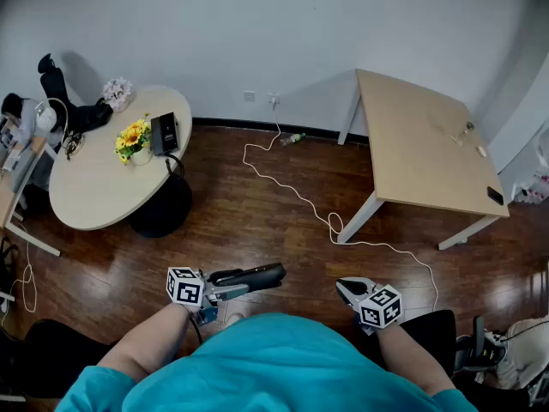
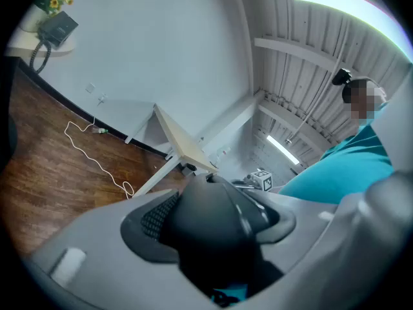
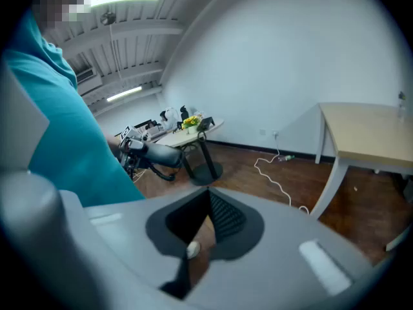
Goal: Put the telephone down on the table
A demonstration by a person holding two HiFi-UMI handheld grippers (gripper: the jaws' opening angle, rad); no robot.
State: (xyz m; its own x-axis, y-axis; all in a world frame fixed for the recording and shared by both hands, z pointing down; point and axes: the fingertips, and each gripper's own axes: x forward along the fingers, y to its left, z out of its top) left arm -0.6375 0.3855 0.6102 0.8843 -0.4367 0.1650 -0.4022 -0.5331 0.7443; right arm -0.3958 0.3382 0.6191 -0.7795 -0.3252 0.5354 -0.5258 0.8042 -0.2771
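To your left stands the round table (image 1: 86,196), with the flowers (image 1: 134,138) and the telephone base (image 1: 164,132) side by side on its far right part. To your right stands the long table (image 1: 420,144). A cable (image 1: 292,191) runs across the floor between them. Close before you, the handset (image 1: 253,275) sits between the jaws of your left gripper (image 1: 236,286).

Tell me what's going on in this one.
A person in a teal shirt stands on the dark wooden floor with a hand-held gripper in each hand. The left hand-held gripper is clamped on a black telephone handset, held in the air close to the body. The right hand-held gripper is empty, jaws together. The black phone base sits on the round beige table, off to the left; the handset is not yet on any table.
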